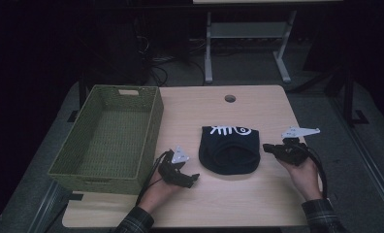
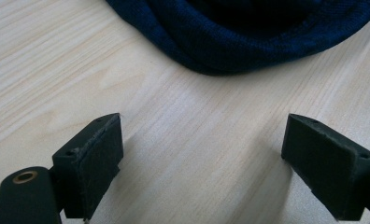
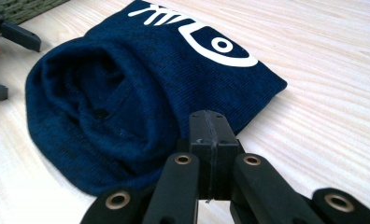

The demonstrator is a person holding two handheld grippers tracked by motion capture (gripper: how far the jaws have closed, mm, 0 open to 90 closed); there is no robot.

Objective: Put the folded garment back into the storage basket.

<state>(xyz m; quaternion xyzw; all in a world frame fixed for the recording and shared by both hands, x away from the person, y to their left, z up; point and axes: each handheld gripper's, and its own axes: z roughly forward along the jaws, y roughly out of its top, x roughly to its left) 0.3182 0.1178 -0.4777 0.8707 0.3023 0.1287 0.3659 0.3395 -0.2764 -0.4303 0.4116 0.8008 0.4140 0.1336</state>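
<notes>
Navy knit, high view: your dark blue beanie (image 1: 229, 150) lies flat at mid-table, white fish-bone print at its far edge, open mouth toward you.
Basket, high view: green woven basket (image 1: 110, 137) sits on the left part of the wooden table (image 1: 258, 109), apart from the beanie.
Left gripper, high view: your left gripper (image 1: 194, 178) rests low beside the beanie's near left edge, not touching it.
Right gripper, high view: your right gripper (image 1: 266, 146) sits just beside the beanie's right edge.
Left gripper view: jaws stand wide apart over bare wood; nothing between them; the beanie's rolled brim (image 2: 248, 44) lies just ahead.
Right gripper view: your jaws are pressed together with nothing between them; the beanie (image 3: 141, 93) lies just past their tips, print at its far end.
</notes>
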